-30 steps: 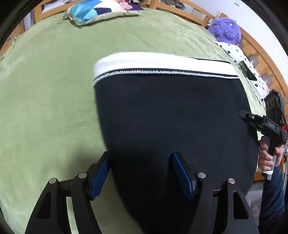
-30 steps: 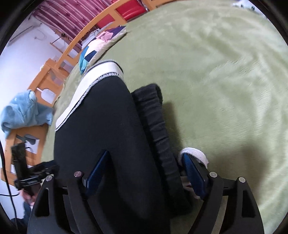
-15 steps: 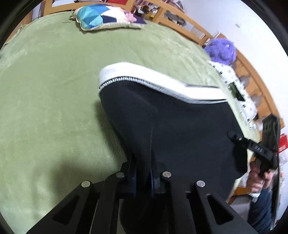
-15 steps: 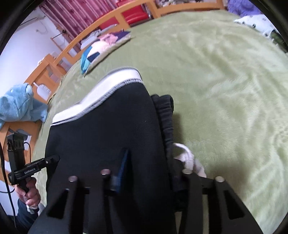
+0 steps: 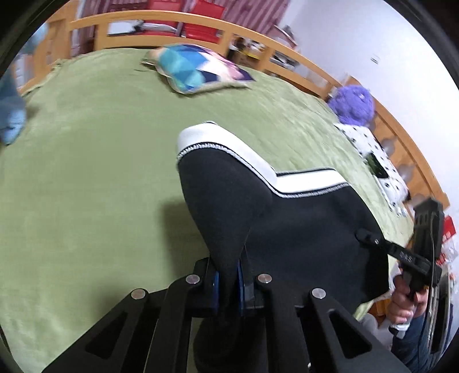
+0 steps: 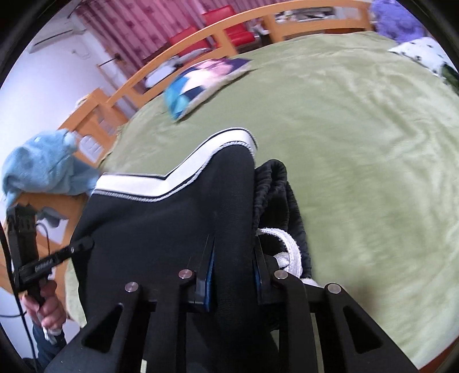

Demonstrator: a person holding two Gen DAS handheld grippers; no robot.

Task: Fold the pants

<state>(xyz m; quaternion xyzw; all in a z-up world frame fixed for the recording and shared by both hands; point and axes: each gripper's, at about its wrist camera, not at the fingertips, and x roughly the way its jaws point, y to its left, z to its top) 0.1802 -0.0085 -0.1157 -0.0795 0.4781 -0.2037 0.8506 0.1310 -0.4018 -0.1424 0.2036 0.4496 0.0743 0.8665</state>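
Note:
Black pants (image 5: 301, 223) with a white side stripe (image 5: 304, 182) lie folded on the green bed. My left gripper (image 5: 228, 282) is shut on the near left edge of the fabric, lifted off the blanket. My right gripper (image 6: 232, 275) is shut on the near right edge of the pants (image 6: 160, 229), beside the black ribbed waistband (image 6: 282, 195) and its white drawstring (image 6: 289, 249). Each gripper shows in the other's view: the right gripper at the right edge (image 5: 373, 241), the left gripper at the left edge (image 6: 80, 246).
The green blanket (image 5: 86, 178) covers the bed. A colourful pillow (image 5: 195, 70) lies at the far side. A purple plush (image 5: 352, 104) and a dotted white cloth (image 5: 373, 149) sit at the right. A blue towel (image 6: 43, 166) hangs at the left. A wooden rail (image 5: 200, 27) bounds the bed.
Both grippers have shut on the near edge of the pants and lifted it. The cloth now rises and bends in the middle, and the views tilt up toward the headboard.

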